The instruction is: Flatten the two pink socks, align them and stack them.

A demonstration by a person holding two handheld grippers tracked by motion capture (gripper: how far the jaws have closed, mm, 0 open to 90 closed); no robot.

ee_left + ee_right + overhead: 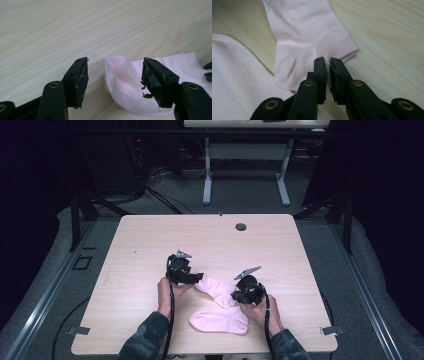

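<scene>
Two pale pink socks lie on the light wooden table. The upper sock stretches between my two grippers. My left gripper stands open at its rounded end. In the left gripper view that sock end lies between the jaws of the left gripper, and neither pad touches it. My right gripper is at the sock's other end. The right gripper view has the right gripper pinched on the cuff edge of this sock. The second sock lies flat near the front edge.
A round cable hole sits near the table's far edge. The second sock lies just left of my right gripper's jaws. Another table's white legs stand on the floor beyond. A metal bracket marks the front right corner.
</scene>
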